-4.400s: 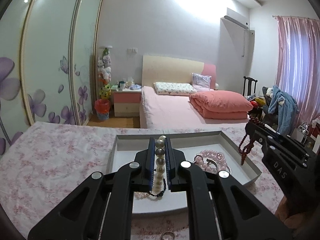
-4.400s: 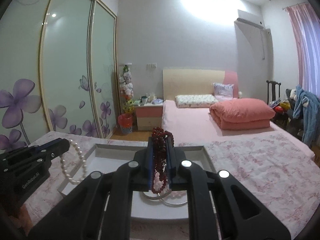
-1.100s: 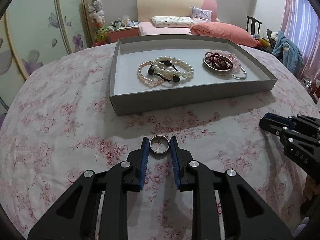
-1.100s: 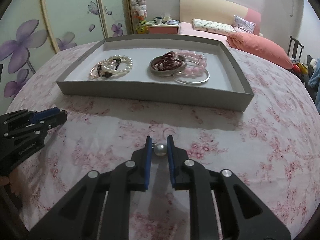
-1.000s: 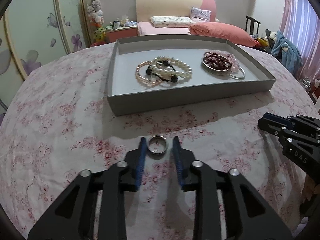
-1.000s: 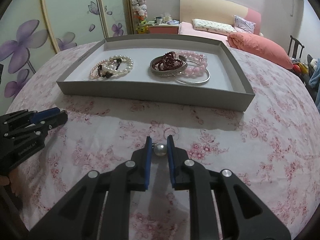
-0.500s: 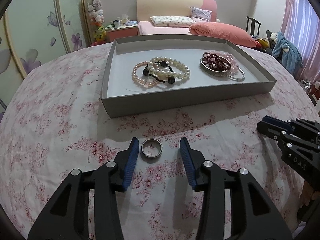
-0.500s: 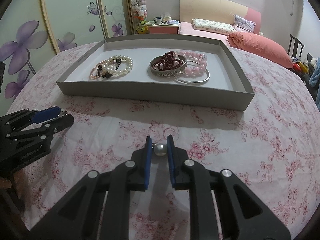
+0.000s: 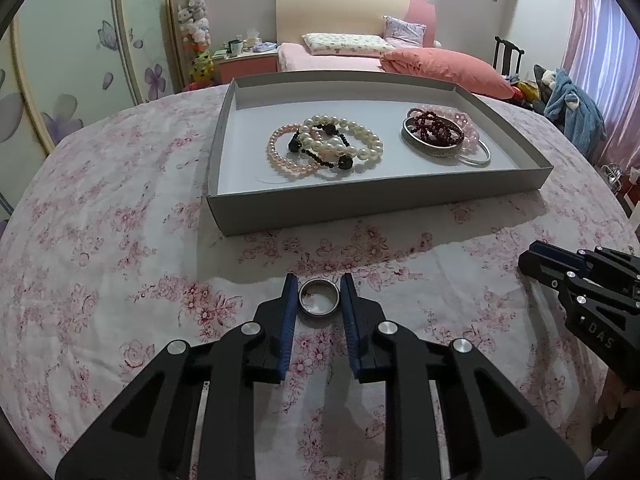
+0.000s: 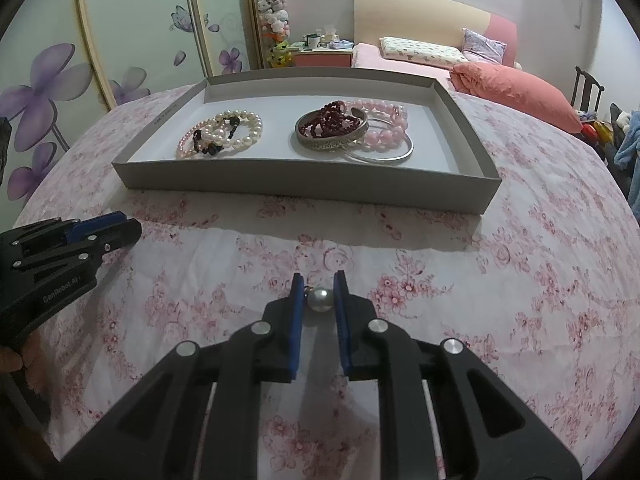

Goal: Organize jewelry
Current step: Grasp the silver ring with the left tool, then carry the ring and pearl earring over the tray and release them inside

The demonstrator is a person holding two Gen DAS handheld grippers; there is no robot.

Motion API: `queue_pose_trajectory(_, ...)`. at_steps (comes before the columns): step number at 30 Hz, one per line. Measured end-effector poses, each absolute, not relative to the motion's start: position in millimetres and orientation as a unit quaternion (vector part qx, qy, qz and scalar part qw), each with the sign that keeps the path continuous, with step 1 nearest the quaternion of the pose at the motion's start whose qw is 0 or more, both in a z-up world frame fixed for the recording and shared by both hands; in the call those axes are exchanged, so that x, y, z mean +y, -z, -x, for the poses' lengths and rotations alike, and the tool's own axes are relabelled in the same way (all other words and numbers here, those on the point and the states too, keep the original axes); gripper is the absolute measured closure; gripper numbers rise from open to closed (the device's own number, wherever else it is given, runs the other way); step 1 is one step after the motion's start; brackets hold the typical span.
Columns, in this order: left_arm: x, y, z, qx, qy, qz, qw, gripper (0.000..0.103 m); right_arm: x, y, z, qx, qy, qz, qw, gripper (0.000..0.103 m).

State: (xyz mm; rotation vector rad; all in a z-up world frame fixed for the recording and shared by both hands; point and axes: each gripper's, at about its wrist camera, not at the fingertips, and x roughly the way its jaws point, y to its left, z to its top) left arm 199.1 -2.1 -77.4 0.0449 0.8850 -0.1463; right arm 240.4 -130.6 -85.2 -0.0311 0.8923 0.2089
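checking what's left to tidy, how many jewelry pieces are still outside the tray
2. A metal ring lies on the cloth between the left gripper's closing jaws; a pearl-like bead sits between the right gripper's jaws. Others may be hidden.

The pink bead bracelet (image 9: 464,126) lies half hidden under the dark red bead strand (image 9: 434,130) and the broad silver bangle (image 9: 430,148); whether the blue pads (image 9: 289,312) press the ring (image 9: 319,298) cannot be told; the small fitting on the silver bead (image 10: 319,300) is too small to identify; the nightstand clutter (image 10: 320,42) is too small to tell; a hand (image 10: 18,356) is cut off by the left edge
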Motion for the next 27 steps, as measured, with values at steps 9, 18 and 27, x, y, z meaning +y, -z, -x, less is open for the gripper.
queue_pose_trajectory(9,6,70,-181,0.406,0.068,-0.004,0.911,0.081,-135,71,-232,0.396,-0.097,0.0,0.913,0.088)
queue_pose_trajectory(18,4,43,-162,0.344,0.065,0.013,0.937,0.081,-127,34,-211,0.307,-0.094,0.013,0.947,0.088)
queue_pose_trajectory(27,-3,13,-151,0.271,0.06,0.008,0.961,0.081,-120,-6,-190,0.203,-0.09,0.02,0.975,0.088)
